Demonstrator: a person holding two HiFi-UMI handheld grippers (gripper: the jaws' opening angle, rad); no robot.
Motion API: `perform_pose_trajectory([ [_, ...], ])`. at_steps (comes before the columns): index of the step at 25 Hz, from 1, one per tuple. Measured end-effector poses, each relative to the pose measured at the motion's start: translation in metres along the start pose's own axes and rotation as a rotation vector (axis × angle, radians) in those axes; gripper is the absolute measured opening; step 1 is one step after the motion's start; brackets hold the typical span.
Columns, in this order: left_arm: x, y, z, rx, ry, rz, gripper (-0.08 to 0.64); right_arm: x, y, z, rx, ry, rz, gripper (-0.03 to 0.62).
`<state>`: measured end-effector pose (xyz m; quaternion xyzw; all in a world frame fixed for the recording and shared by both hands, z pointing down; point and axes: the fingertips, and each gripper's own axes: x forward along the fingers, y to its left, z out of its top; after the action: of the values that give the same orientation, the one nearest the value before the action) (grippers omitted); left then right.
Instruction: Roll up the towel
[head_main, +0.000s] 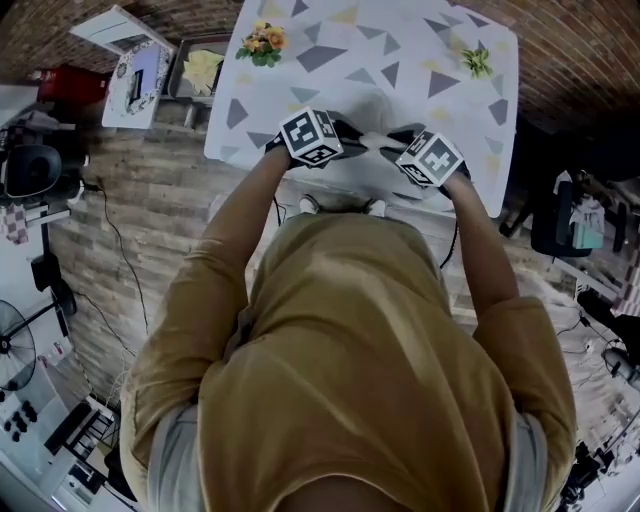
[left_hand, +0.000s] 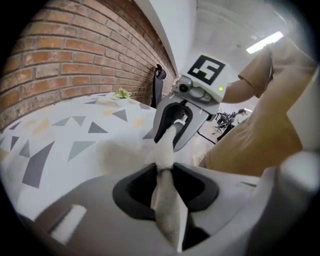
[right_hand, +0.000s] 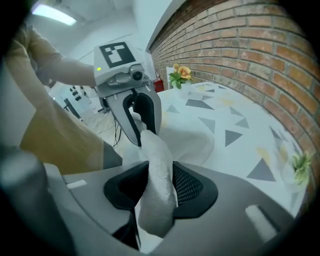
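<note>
At the far left of the head view is a red canister (head_main: 62, 84), perhaps a fire extinguisher, with a tray (head_main: 200, 72) near it beside the table. Orange flowers (head_main: 262, 42) sit at the table's far left corner.

The left gripper (left_hand: 165, 176) comes next. Its jaws pinch a thin fold of the white towel (right_hand: 192, 142), which runs up between the pads. The towel spans straight across to the right gripper (right_hand: 159, 180), whose jaws pinch a thicker bunch of the same edge. The two grippers face each other, tips close together, over the near part of the table. The rest of the towel lies in a soft heap on the table just beyond them.

A green sprig (head_main: 477, 62) lies at the far right corner, well apart from the towel. A dark chair (head_main: 558, 215) stands off the table's right side.

In the head view the person (head_main: 350, 380), in an ochre shirt, fills the lower frame. The marker cubes (head_main: 310, 137) cover the jaws and most of the pinched edge.

The table (head_main: 345, 75) is white with grey and yellow triangles. A brick wall (left_hand: 75, 50) runs along its far side. The floor (head_main: 150, 190) is pale planks, and a fan (head_main: 14, 345) and cabled gear crowd the left.
</note>
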<state>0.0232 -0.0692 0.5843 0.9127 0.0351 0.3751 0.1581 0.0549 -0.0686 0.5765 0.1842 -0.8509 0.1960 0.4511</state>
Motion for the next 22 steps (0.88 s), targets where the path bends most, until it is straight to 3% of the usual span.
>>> perform_pose_trajectory([
  [5, 0.013, 0.001, 0.003, -0.015, 0.072, -0.116, 0.158, -0.038, -0.009, 0.002, -0.143, -0.042, -0.228, 0.124],
  [7, 0.017, 0.001, 0.003, -0.028, 0.1, -0.171, 0.158, -0.041, -0.003, 0.006, -0.207, -0.075, -0.268, 0.123],
  [12, 0.017, 0.003, 0.005, -0.083, 0.166, -0.296, 0.155, -0.013, 0.023, 0.003, -0.319, -0.031, -0.257, 0.123],
  [17, 0.012, -0.002, 0.014, 0.057, 0.188, -0.307, 0.152, -0.002, 0.01, -0.003, -0.337, 0.056, -0.242, 0.183],
  [20, 0.011, -0.006, 0.015, 0.067, 0.182, -0.319, 0.152, 0.003, 0.01, -0.006, -0.291, 0.072, -0.152, 0.177],
  [22, 0.009, -0.004, 0.013, 0.032, 0.173, -0.326, 0.155, 0.004, 0.013, -0.006, -0.234, 0.055, -0.075, 0.107],
])
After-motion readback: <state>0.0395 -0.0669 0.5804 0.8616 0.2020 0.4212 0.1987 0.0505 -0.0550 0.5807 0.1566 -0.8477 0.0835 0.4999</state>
